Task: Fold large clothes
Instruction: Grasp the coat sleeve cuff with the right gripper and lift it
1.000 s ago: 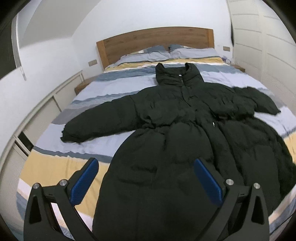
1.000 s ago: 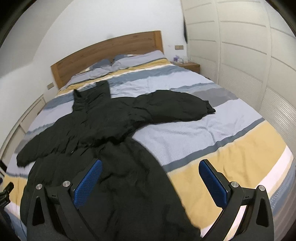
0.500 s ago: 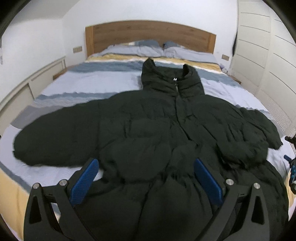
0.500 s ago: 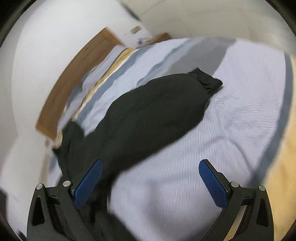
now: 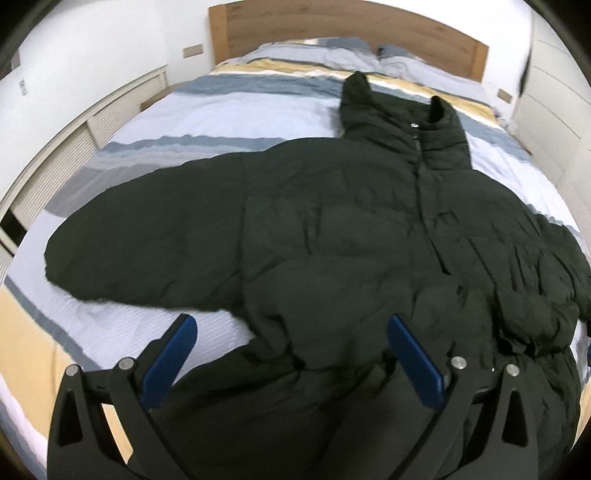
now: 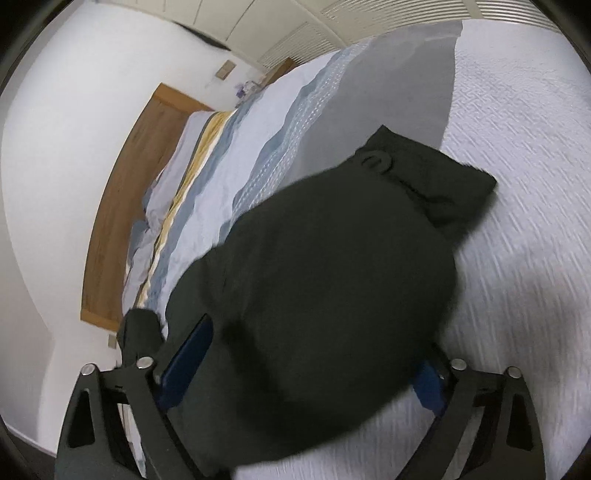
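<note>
Straddling the coat's right sleeve (image 6: 332, 288) with the right tool (image 6: 306, 373), jaws wide.
Left tool (image 5: 291, 350) wide, empty; puffy sleeve may slip a shallow pinch on the bed (image 6: 517, 147).

The coat (image 5: 332, 229) is looking matt, puffy cloth; the bedspread (image 6: 517, 147) is showing a woven, ribbed texture; the headboard (image 5: 332, 22) is showing smooth wood grain.

You have a striped bed (image 5: 258, 118), pillows (image 5: 332, 51), a wooden headboard (image 5: 295, 22), and white louvred cabinets (image 5: 66, 158).
</note>
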